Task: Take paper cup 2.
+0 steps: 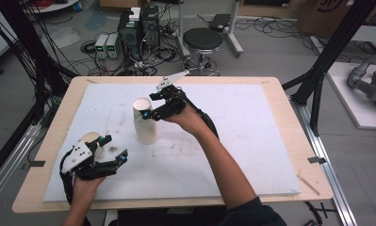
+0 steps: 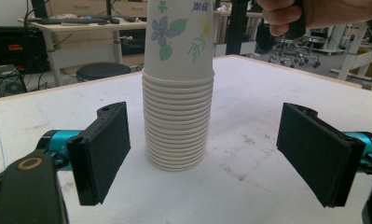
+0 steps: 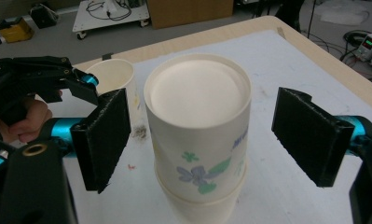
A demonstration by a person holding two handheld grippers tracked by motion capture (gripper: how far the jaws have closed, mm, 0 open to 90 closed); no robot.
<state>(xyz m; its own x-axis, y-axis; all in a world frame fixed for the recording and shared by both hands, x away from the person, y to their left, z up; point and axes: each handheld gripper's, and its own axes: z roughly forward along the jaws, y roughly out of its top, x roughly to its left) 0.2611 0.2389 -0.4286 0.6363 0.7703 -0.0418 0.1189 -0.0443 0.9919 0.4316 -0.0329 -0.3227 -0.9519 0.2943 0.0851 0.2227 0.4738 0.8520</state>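
Looking down from the high view, the right gripper [image 1: 153,107] hovers at the top of the cup stack [image 1: 145,123], jaws spread; the left gripper [image 1: 114,148] waits open beside a single cup [image 1: 92,142].

From the left gripper view, the stack [image 2: 178,116] stands between and beyond its parted jaws, untouched.

From the right gripper view, the top cup [image 3: 200,126] sits between released jaws, ungripped. Judging by this, one cup is already separated; lifting the next remains.
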